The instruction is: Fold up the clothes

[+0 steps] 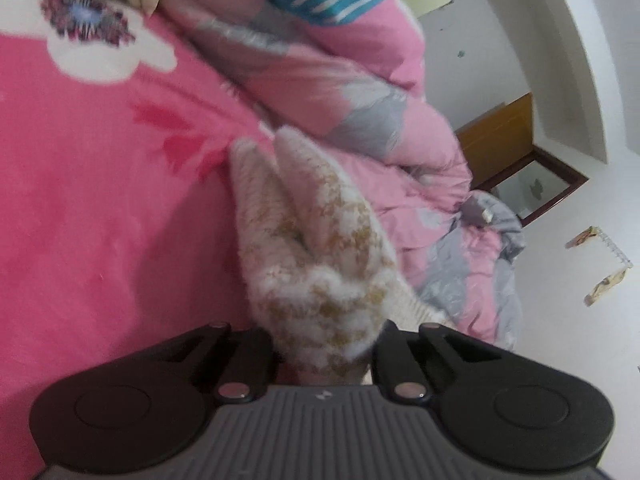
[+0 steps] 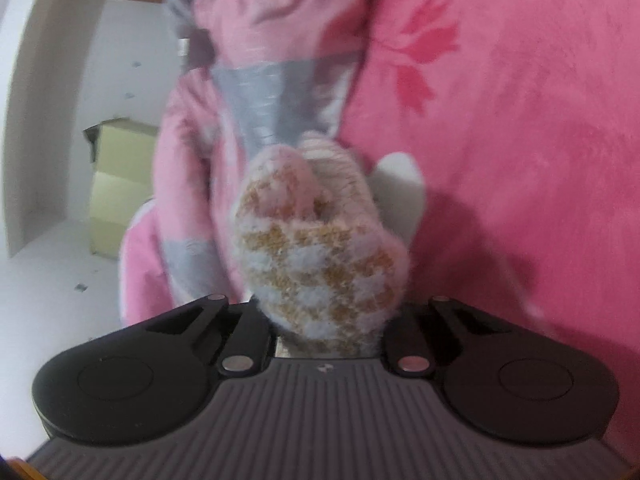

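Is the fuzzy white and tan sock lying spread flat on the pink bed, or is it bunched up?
Bunched up. The fuzzy sock is gathered into thick folds, and its near end sits between the left gripper jaws.

1. A pink bedsheet (image 1: 80, 200) with red leaf prints and a white flower covers the bed.
2. A pink-and-grey quilt (image 1: 360, 92) lies bunched along it.
3. White walls (image 1: 500, 40) surround a wooden door (image 1: 504, 128).
4. A cardboard box (image 2: 116, 184) sits on the pale floor (image 2: 52, 288).

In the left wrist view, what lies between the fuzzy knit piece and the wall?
The rumpled pink-and-grey quilt lies between the fuzzy knit piece and the wall.
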The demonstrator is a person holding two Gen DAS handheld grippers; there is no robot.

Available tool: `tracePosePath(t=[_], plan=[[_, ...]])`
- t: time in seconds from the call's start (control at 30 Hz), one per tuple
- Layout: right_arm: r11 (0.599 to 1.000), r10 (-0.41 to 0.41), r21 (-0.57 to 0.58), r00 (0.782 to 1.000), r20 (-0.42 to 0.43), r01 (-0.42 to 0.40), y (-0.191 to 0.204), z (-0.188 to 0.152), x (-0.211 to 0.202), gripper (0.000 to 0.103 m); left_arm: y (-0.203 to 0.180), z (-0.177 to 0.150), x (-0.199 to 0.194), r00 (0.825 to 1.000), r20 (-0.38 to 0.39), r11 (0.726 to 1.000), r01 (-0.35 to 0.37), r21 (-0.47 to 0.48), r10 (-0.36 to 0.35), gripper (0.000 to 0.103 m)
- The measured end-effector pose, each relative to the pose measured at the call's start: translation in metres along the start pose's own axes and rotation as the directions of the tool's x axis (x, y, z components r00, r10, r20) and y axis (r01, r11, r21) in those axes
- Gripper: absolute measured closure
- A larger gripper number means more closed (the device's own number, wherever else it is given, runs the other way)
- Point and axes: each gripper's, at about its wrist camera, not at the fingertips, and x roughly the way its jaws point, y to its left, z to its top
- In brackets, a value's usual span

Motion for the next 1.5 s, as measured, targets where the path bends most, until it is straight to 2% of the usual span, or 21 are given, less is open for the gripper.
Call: tracePosePath(t=[0.17, 0.43, 0.57, 0.67, 0.83, 0.9, 0.93, 1.07, 1.13, 1.2, 1.27, 1.37, 1.5], plan=[[0.999, 0.032, -0.006, 0.999, -0.041, -0.032, 0.012, -0.022, -0.049, 0.092, -0.002, -0.004, -0.06, 0.999, -0.045, 0.999, 0.016, 0.035, -0.015, 0.094], [0.996, 0.056, 0.081, 0.992, -0.111, -0.047, -0.01, -0.1, -0.169, 0.092, 0.023, -0.031, -0.183, 0.988, -0.152, 0.997, -0.01, 0.07, 0.021, 0.094], [0.994, 0.039, 0.103, 0.988, -0.146, -0.024, -0.03, -0.139, -0.215, 0.092, 0.042, -0.045, -0.209, 0.985, -0.163, 0.994, -0.036, 0.1, 0.052, 0.092], [0.996, -0.001, 0.088, 0.984, -0.179, 0.017, -0.045, -0.152, -0.226, 0.083, 0.058, -0.05, -0.204, 0.978, -0.194, 0.993, -0.052, 0.104, 0.071, 0.085], [0.994, -0.049, 0.083, 0.977, -0.208, 0.068, -0.053, -0.153, -0.239, 0.072, 0.059, -0.048, -0.223, 0.972, -0.208, 0.986, -0.073, 0.153, 0.105, 0.04], [0.995, -0.074, 0.042, 0.975, -0.207, 0.085, -0.048, -0.151, -0.252, 0.059, 0.057, -0.044, -0.242, 0.973, -0.197, 0.981, -0.081, 0.178, 0.116, 0.037], [0.993, -0.111, 0.009, 0.975, -0.192, 0.114, -0.046, -0.149, -0.261, 0.056, 0.055, -0.041, -0.252, 0.975, -0.192, 0.979, -0.078, 0.19, 0.115, 0.037], [0.968, -0.22, -0.136, 0.973, -0.067, 0.209, -0.025, -0.135, -0.307, 0.053, 0.042, -0.023, -0.287, 0.985, -0.152, 0.97, -0.047, 0.237, 0.085, 0.035], [0.944, -0.256, -0.213, 0.967, 0.011, 0.252, -0.012, -0.127, -0.328, 0.053, 0.032, -0.008, -0.285, 0.989, -0.128, 0.96, -0.029, 0.279, 0.068, 0.029], [0.913, -0.228, -0.328, 0.97, 0.087, 0.244, 0.009, -0.118, -0.332, 0.049, 0.019, 0.005, -0.271, 0.989, -0.118, 0.941, -0.045, 0.336, 0.089, 0.028], [0.885, -0.185, -0.416, 0.978, 0.099, 0.21, 0.026, -0.11, -0.317, 0.048, 0.008, 0.016, -0.248, 0.984, -0.117, 0.916, -0.075, 0.393, 0.131, 0.028], [0.84, -0.149, -0.522, 0.988, 0.043, 0.15, 0.045, -0.102, -0.274, 0.047, -0.002, 0.032, -0.21, 0.977, -0.136, 0.894, -0.091, 0.44, 0.166, 0.028], [0.755, -0.174, -0.648, 0.983, -0.057, 0.096, 0.064, -0.088, -0.209, 0.046, -0.008, 0.054, -0.162, 0.963, -0.187, 0.873, -0.08, 0.481, 0.191, 0.029]])
